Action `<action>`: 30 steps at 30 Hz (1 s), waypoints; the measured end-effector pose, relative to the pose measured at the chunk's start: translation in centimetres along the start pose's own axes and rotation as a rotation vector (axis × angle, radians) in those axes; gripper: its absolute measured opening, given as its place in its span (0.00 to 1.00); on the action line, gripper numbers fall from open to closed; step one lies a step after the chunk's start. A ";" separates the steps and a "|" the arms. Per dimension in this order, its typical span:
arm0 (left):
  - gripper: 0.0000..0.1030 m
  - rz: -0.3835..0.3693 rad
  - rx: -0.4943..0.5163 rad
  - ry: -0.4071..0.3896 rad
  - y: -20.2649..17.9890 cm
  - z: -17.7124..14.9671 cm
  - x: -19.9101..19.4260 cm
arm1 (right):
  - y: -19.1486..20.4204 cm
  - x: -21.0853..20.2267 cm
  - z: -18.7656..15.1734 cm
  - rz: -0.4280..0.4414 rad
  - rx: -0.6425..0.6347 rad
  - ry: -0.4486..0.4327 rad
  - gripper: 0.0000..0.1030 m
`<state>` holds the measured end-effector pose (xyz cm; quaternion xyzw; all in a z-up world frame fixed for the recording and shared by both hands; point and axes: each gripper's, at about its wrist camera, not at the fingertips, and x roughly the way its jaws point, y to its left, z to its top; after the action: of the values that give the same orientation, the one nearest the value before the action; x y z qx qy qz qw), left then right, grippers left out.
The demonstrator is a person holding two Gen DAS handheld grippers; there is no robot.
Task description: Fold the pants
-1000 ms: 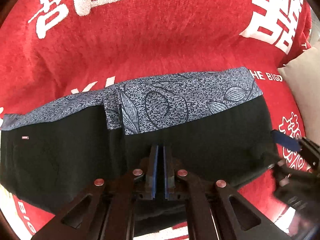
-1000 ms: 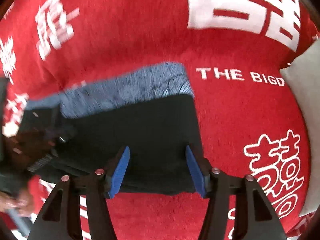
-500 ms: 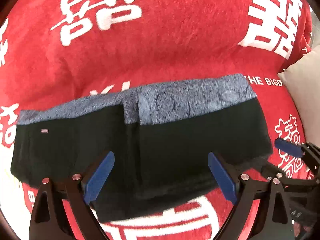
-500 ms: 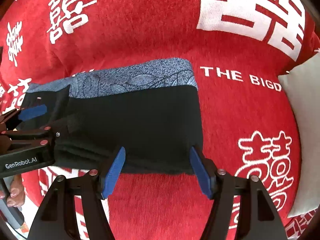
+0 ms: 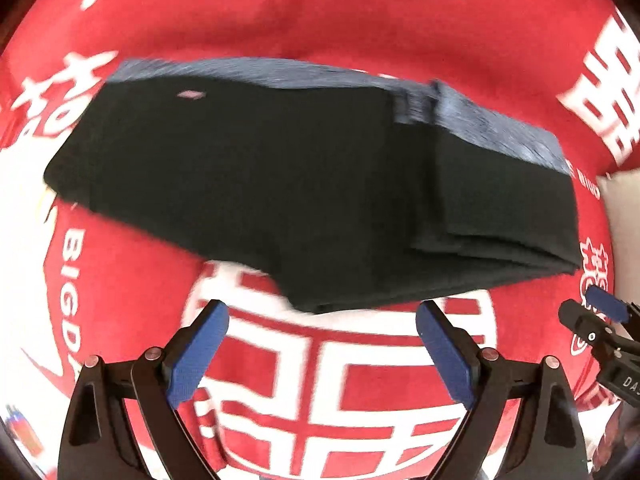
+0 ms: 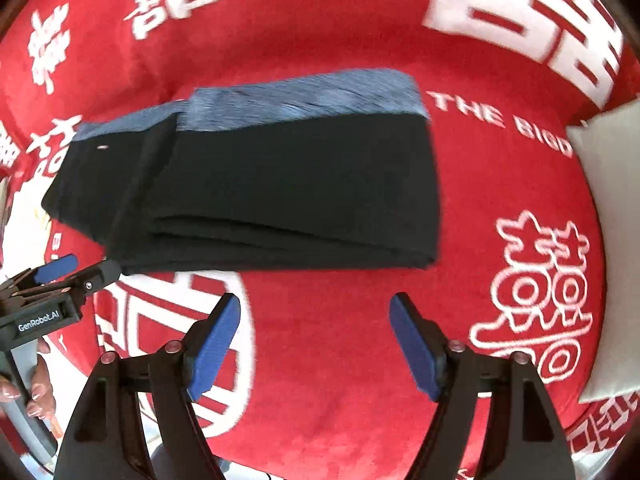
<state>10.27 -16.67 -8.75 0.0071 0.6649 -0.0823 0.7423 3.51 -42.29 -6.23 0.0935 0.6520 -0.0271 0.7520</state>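
Observation:
The black pants with a blue-grey patterned waistband lie folded in a flat stack on the red blanket. They also show in the right wrist view, waistband at the far edge. My left gripper is open and empty, just short of the stack's near edge. My right gripper is open and empty, a little back from the near edge. Each gripper shows in the other's view: the right one and the left one.
The red blanket with white characters and lettering covers the surface. A cream cushion lies at the right edge; it also shows in the left wrist view. A hand holds the left gripper's handle.
The left gripper opened and let go of the pants. Both grippers pulled back from the folded stack, which now lies free on the blanket.

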 end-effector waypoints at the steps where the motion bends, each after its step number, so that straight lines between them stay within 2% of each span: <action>1: 0.92 0.003 -0.016 -0.008 0.8 -0.1 -0.2 | 1.1 -0.1 0.6 0.009 -0.025 -0.012 0.78; 8: 0.92 0.026 -0.086 -0.034 5.0 -0.4 -0.6 | 7.5 1.7 5.0 0.029 -0.136 -0.080 0.78; 11: 0.92 0.032 -0.098 -0.049 5.8 -0.2 -0.9 | 9.0 4.7 6.1 0.038 -0.125 -0.004 0.78; 13: 0.92 0.031 -0.107 -0.051 6.5 0.0 -0.9 | 9.0 6.5 5.9 0.051 -0.068 0.070 0.77; 15: 0.92 0.023 -0.116 -0.056 7.0 0.1 -0.9 | 9.3 6.3 5.2 0.019 -0.085 0.048 0.78; 22: 0.92 0.004 -0.149 -0.062 9.2 0.3 -0.7 | 11.9 6.3 3.6 -0.079 -0.222 0.064 0.79; 30: 0.92 -0.024 -0.192 -0.071 11.2 1.0 -0.4 | 13.2 6.5 3.2 -0.112 -0.242 0.087 0.80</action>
<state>12.65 -5.70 -9.39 -0.0749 0.6431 -0.0271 0.7617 9.74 -29.34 -10.80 -0.0333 0.6868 0.0138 0.7260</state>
